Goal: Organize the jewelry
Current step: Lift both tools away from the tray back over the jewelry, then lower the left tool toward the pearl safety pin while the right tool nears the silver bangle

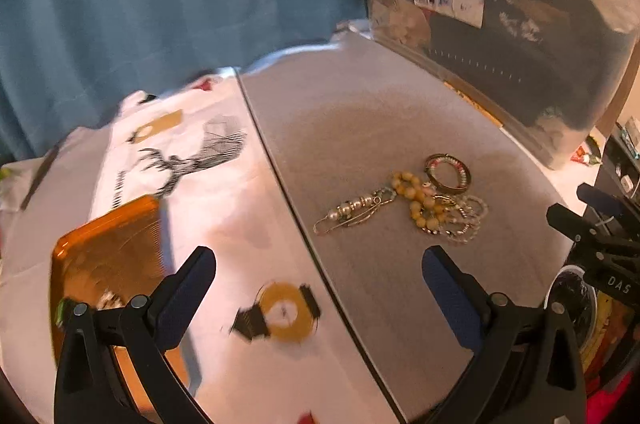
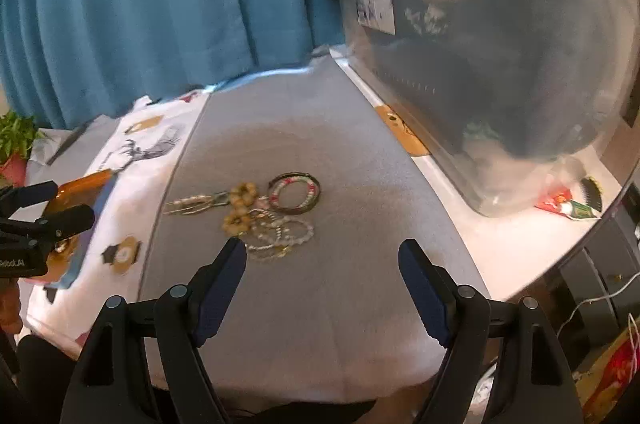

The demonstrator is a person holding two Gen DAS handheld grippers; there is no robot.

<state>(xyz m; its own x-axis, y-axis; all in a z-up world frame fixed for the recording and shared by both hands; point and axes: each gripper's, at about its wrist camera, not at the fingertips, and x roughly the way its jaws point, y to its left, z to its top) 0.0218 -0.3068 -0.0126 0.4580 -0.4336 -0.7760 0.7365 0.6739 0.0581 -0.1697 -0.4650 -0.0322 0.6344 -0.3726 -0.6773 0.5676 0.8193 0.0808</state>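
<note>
A pile of jewelry lies on a grey mat (image 1: 360, 128): a red-and-green bangle (image 1: 448, 173), a yellow bead bracelet (image 1: 418, 200), a pearl pin (image 1: 352, 210) and clear bead chains (image 1: 468, 220). The same pile shows in the right wrist view, with the bangle (image 2: 295, 193) and yellow beads (image 2: 240, 208). An orange tray (image 1: 108, 264) sits at the left on a white printed cloth and holds small pieces. My left gripper (image 1: 319, 266) is open and empty, between tray and pile. My right gripper (image 2: 322, 256) is open and empty, just short of the pile.
A large clear storage bin (image 2: 500, 64) with dark contents stands along the mat's right edge. A blue curtain (image 2: 140, 4) hangs behind. A potted plant (image 2: 16, 140) is at the far left. Small packets (image 2: 568, 206) lie at the right.
</note>
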